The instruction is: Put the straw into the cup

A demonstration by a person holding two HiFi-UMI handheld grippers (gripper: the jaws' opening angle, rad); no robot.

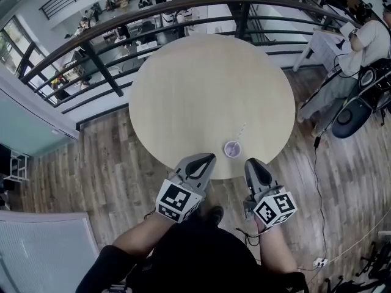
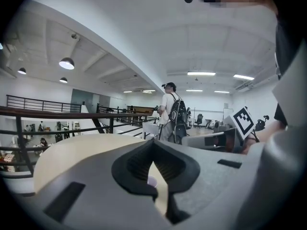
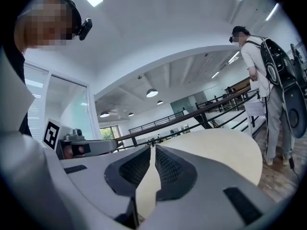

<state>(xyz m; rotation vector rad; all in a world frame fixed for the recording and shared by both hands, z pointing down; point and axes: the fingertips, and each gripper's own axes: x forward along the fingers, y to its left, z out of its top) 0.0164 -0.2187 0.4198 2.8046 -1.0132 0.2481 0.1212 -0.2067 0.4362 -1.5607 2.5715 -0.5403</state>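
Round pale table [image 1: 208,84] on a plank floor [image 1: 110,163], dark railing [image 1: 183,8] curving behind its far side; near the front edge, slightly right of centre, small purple cup [image 1: 233,149] standing upright; thin pale straw [image 1: 241,132] slanting up and right from the cup's rim; cannot tell whether seated in the cup or lying on the tabletop against it.

Left gripper [image 1: 209,157] poised over the table's front edge, just left of the cup, apart from it; in the left gripper view, left gripper [image 2: 154,145] with jaws meeting at the tips, nothing clamped; cup [image 2: 151,181] glimpsed low through the gap behind the tips, on the tabletop [image 2: 72,152].

Right gripper [image 1: 252,162] just right of and below the cup, likewise not touching; in the right gripper view, right gripper [image 3: 153,150] with jaws drawn together to a thin slit, nothing between; only tabletop [image 3: 225,147] beyond.

Marker cubes toward the body on both tools; dark sleeves below.

Far right of the head view, second person [image 1: 366,41] in a white top beside a white side table [image 1: 324,41]; same person [image 2: 170,109] standing with a dark backpack in both gripper views [image 3: 261,66].
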